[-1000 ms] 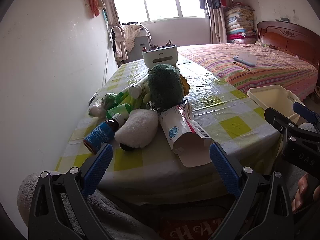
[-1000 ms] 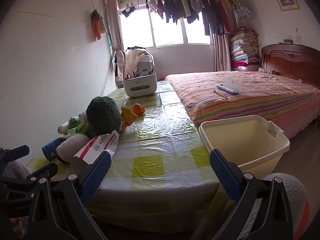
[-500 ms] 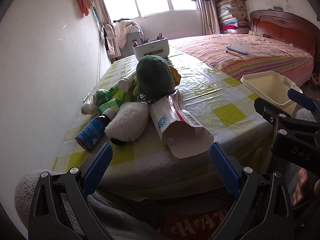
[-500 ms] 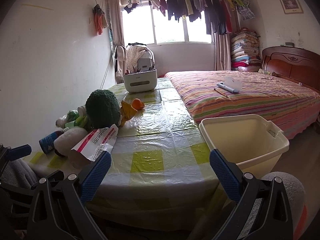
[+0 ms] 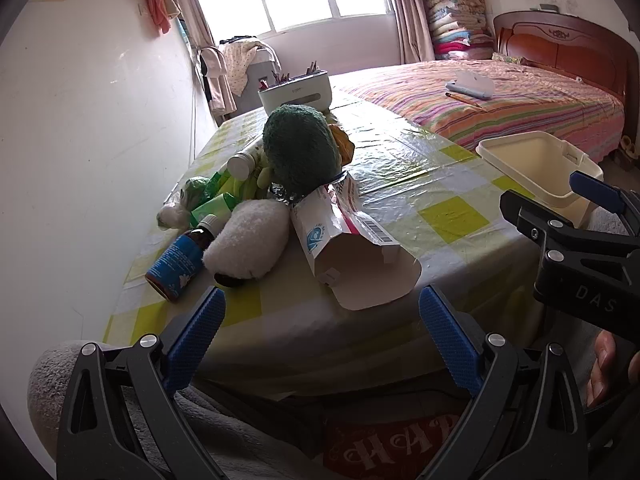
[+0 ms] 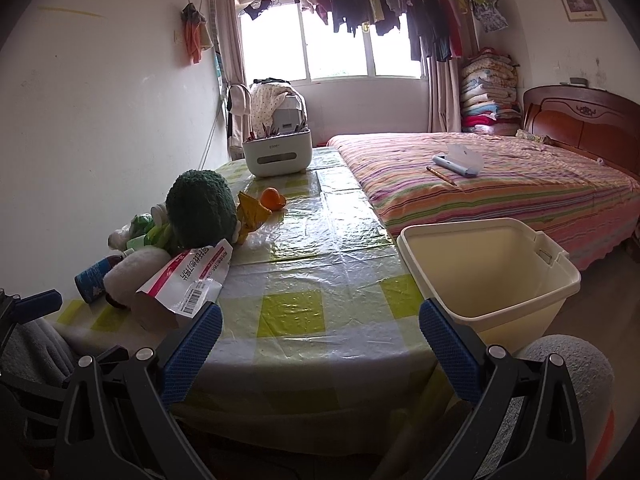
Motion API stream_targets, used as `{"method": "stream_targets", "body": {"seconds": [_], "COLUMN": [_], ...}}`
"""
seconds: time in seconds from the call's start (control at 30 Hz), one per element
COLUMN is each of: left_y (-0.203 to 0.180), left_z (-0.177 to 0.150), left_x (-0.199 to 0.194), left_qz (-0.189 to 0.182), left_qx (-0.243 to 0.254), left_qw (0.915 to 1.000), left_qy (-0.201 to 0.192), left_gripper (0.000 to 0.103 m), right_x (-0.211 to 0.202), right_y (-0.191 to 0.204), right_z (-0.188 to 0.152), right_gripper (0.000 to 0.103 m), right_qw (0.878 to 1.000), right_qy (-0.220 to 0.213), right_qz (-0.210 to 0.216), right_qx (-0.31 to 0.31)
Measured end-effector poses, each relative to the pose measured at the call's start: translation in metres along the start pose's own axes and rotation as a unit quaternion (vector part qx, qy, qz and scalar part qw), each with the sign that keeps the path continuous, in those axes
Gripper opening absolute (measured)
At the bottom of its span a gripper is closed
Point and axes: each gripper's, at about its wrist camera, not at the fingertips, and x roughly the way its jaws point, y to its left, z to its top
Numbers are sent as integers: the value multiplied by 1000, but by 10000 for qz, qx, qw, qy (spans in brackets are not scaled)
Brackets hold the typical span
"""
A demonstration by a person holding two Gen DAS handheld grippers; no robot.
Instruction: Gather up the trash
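Left gripper [image 5: 320, 316] is held w/ jaws spread wide, nothing gripped, just short of the table [image 5: 400, 216] edge, facing the empty carton [image 5: 344, 244]. Right gripper [image 6: 320, 332] is likewise spread and unloaded. The cream bin [image 6: 492, 272] is located beside the table's right edge.

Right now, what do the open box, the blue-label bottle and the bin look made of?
Open box: thin printed cardboard, matte; flaps creased, plain inside.
Blue-label bottle: dark brown, likely glass or plastic; glossy shoulder, white cap.
Bin: cream rigid plastic, smooth semi-matte; moulded rim and handle slot.
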Motion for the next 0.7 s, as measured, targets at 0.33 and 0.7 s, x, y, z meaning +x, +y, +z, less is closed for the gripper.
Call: {"method": "stream_targets", "body": {"seconds": [0.33,0.7], "left_y": [-1,0], "left_z": [-1,0], "left_x": [0,0], "left_qz": [9,26], "left_qx": [15,18], "left_qw": [10000,10000], "left_qy": [11,5], "left_gripper": [96,96], "right_x": [1,2], "right_y": [1,0], "right_z": [0,0], "right_gripper": [96,96], "right_qw": [10000,10000], "right_qy": [25,48], "right_qz": [-20,-26], "right_qx": [0,6]}}
